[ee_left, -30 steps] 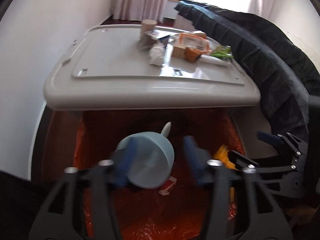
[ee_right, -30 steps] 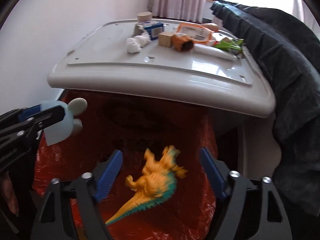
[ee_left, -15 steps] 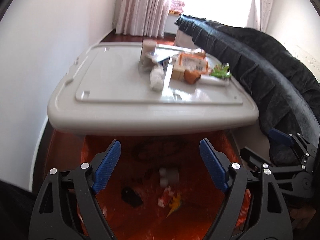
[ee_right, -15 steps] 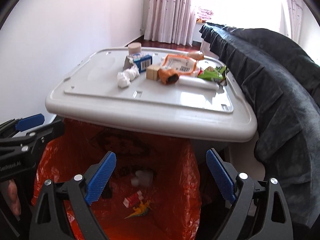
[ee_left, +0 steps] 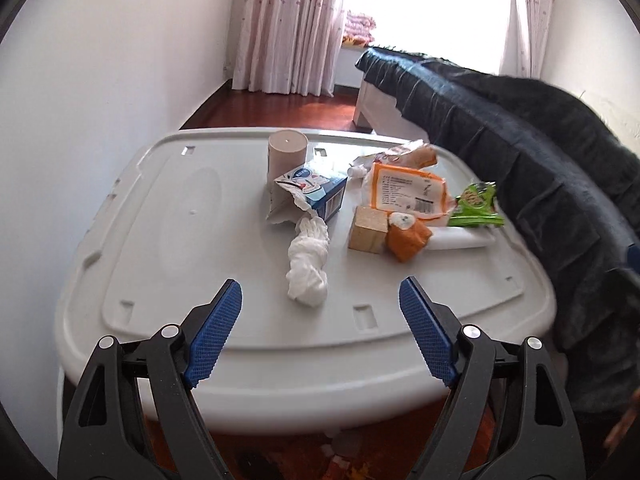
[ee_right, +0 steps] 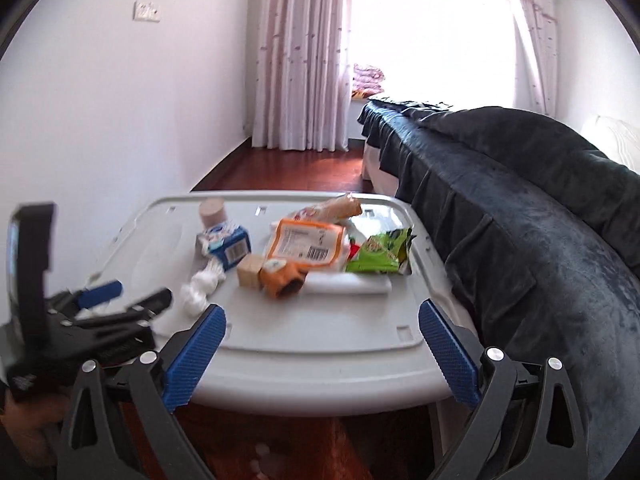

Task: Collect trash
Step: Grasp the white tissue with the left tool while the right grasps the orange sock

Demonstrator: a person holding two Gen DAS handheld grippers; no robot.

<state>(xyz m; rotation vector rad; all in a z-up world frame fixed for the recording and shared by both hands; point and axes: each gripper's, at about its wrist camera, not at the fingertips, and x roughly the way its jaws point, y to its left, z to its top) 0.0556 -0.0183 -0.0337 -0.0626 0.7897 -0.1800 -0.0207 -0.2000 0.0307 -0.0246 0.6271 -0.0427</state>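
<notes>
Above grey lid [ee_left: 168,240], both hand-held grippers [ee_left: 320,304] [ee_right: 322,330] level, wide-jawed.

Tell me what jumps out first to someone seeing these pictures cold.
A cluster of litter sits on the pale grey plastic lid: a twisted white tissue nearest the camera, a torn blue carton behind it, and an orange-and-white wrapper with a green snack bag toward the right edge. The left gripper and right gripper both hang open and empty at the lid's near edge. A dark blanket-covered sofa runs along the right.
</notes>
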